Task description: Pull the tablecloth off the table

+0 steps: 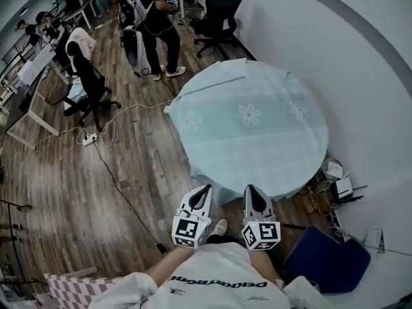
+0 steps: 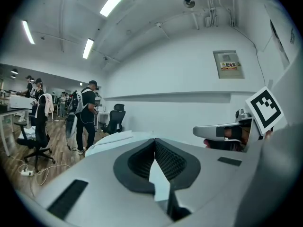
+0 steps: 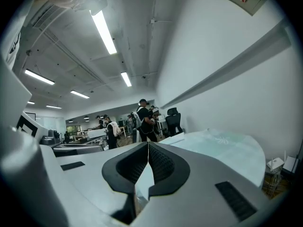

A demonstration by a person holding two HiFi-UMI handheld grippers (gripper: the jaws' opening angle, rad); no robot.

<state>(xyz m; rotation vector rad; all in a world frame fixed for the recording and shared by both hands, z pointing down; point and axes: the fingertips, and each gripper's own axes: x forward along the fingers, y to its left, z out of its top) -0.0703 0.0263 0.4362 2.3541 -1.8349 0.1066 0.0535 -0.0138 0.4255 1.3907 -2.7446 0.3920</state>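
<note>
A light blue tablecloth [image 1: 251,118] with white flower prints covers a round table and hangs over its near edge. My left gripper [image 1: 205,189] and right gripper [image 1: 252,188] sit side by side just short of that near edge, pointing at it. Both are shut, and nothing shows between their tips. In the left gripper view the left gripper [image 2: 154,140] has its jaws together, with the tablecloth [image 2: 113,138] beyond and the right gripper [image 2: 222,131] to the side. In the right gripper view the right gripper [image 3: 148,144] is also shut above the tablecloth [image 3: 222,150].
A white wall [image 1: 360,76] curves close behind and to the right of the table. Small boxes and cables [image 1: 338,185] lie under its right side, next to a blue object [image 1: 328,259]. A person [image 1: 154,18], office chairs [image 1: 219,15] and a floor cable with a power strip [image 1: 90,139] are at the left.
</note>
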